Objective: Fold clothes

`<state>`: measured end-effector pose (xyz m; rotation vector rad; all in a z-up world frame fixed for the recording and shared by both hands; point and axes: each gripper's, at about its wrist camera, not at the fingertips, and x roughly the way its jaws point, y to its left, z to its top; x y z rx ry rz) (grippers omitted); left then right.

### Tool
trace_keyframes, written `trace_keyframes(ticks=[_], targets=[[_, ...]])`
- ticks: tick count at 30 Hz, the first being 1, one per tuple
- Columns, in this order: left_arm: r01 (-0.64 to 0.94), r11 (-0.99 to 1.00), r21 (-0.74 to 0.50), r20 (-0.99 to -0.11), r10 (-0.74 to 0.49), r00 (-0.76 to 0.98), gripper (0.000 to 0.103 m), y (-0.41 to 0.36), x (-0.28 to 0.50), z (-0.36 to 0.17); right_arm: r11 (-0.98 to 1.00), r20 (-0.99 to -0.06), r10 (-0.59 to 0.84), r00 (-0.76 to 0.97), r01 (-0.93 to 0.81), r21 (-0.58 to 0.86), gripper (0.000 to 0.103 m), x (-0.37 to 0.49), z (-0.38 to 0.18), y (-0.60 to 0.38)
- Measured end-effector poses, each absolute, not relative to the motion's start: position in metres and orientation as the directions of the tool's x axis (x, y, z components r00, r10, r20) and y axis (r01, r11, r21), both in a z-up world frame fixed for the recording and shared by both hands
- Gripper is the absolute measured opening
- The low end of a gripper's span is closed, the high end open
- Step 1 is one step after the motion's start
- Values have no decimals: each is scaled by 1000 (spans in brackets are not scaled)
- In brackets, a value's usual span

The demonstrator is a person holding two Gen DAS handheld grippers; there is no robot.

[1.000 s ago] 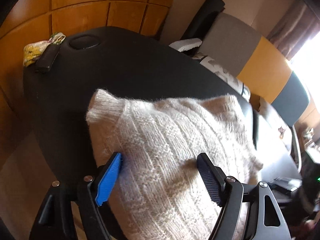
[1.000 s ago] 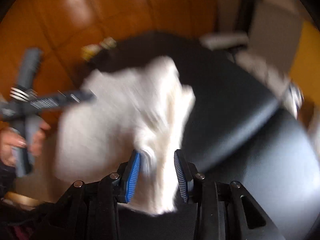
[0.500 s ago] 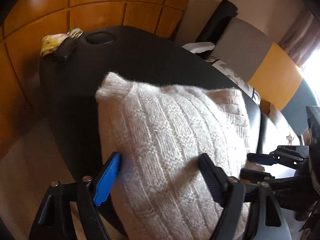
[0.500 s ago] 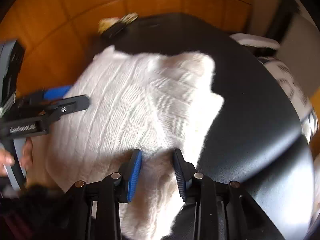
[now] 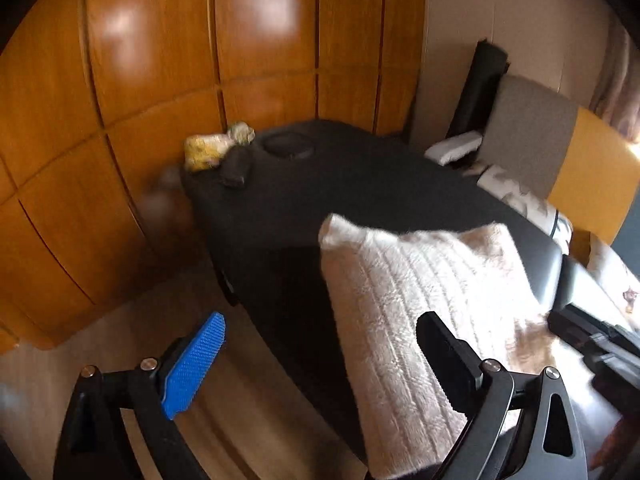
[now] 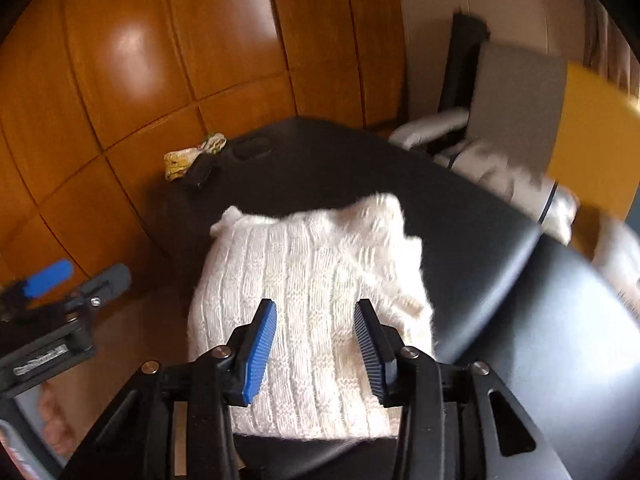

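Observation:
A folded cream knit sweater (image 6: pixel 316 280) lies on a black padded table (image 6: pixel 500 280) near its front edge; it also shows in the left wrist view (image 5: pixel 432 292). My right gripper (image 6: pixel 316 344) is open and empty, just above the sweater's near part. My left gripper (image 5: pixel 320 364) is wide open and empty, off the sweater's left edge, over the table's side and the floor. It also shows at the left of the right wrist view (image 6: pixel 68 284).
A yellow patterned cloth (image 5: pixel 212 146) and a small dark object (image 5: pixel 236 166) lie at the table's far corner. Wooden cabinet panels (image 5: pixel 160 60) stand behind. A grey and yellow chair (image 5: pixel 560 148) and patterned fabric (image 5: pixel 520 196) are to the right.
Both grippers have pulled back from the sweater. My left gripper moved left, off the sweater. My right gripper opened wider and let go of the sweater, which now lies flat.

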<state>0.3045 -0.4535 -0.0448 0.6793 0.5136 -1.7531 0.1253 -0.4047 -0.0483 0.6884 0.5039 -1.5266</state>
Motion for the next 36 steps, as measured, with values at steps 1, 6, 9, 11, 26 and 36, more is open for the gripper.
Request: trace_keyframes(ticks=[1,6,9,11,26,36], targets=[[961,-275,9,-659,-724,-201,98,-446,306,-40,-83,-673,-740,-18,994,65,41,130,-45,-399],[960,-272,-69,-586,-768,-260,98,-424,314,-14,-71,-685,-729,-10,996,62,41,133,-39,-400],[960,-281,0,-589,-776,-227,97,-422,305,-2,-81,-696,-716,-45,997,19,41,135,-40,-400],[960,-279,1,-576,-785,-228,97,-419,304,1,-84,-705,-707,-56,996,5,41,137,-46,-404],[937,-345,-57,-672,-681,-291,98,-438,297,-20,-73,-739,-669,-80,996,-42,41,145,-62,-418],[946,-317,-70,-683,-675,-277,89,-443,299,-29,-67,-739,-667,-92,996,-63,41,147,-62,-415]])
